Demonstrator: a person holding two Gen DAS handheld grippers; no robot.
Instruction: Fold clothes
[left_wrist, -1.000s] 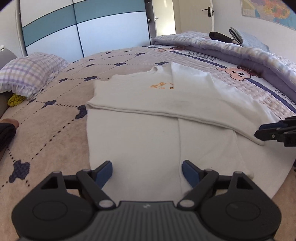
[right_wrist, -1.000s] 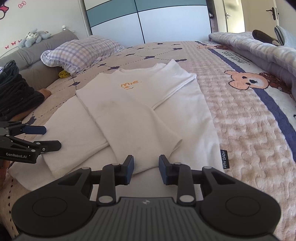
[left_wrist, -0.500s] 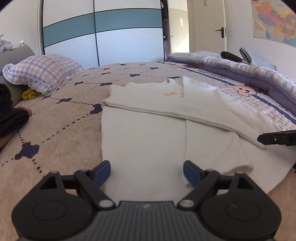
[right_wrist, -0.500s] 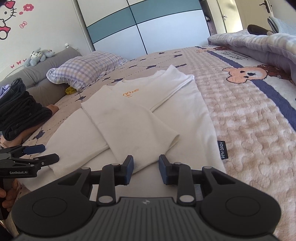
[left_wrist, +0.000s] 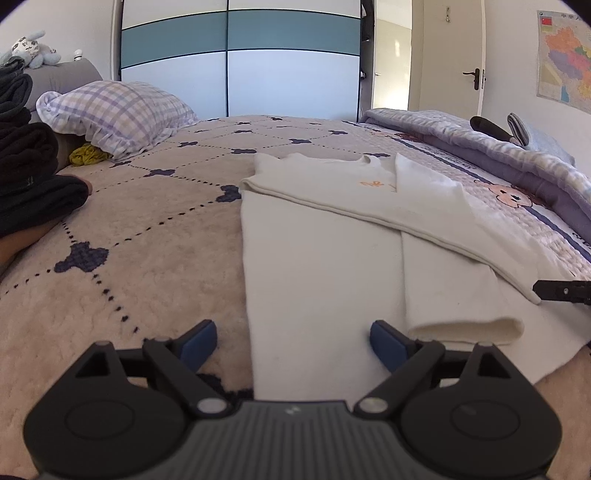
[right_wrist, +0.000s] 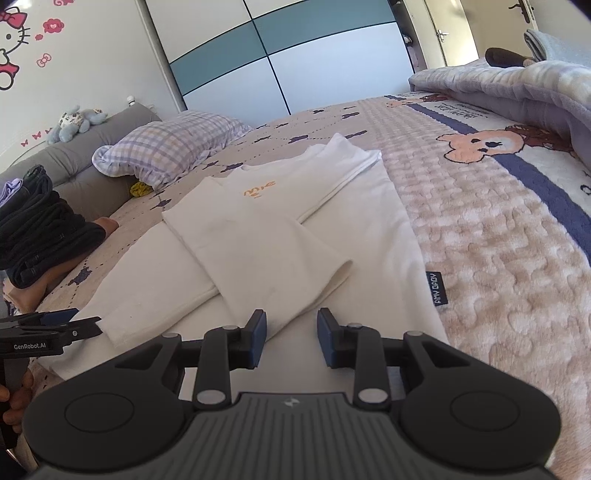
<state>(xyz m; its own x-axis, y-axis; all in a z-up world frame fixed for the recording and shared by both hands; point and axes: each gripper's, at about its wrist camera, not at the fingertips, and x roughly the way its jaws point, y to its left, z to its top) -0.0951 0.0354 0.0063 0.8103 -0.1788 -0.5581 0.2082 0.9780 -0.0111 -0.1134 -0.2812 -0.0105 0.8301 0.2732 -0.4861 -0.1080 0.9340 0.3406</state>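
Left gripper slides toward the shirt's edge
The left gripper (left_wrist: 293, 341), jaws opening, has shifted leftward over the white shirt (left_wrist: 321, 266), now straddling its left edge

A white long-sleeved shirt (right_wrist: 266, 236) with a small orange print lies flat on the bed, both sleeves folded across its front, hem nearest.

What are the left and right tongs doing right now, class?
Left tongs: jaws wide and opening, above the white shirt, holding nothing.
Right tongs: partly open, holding nothing.
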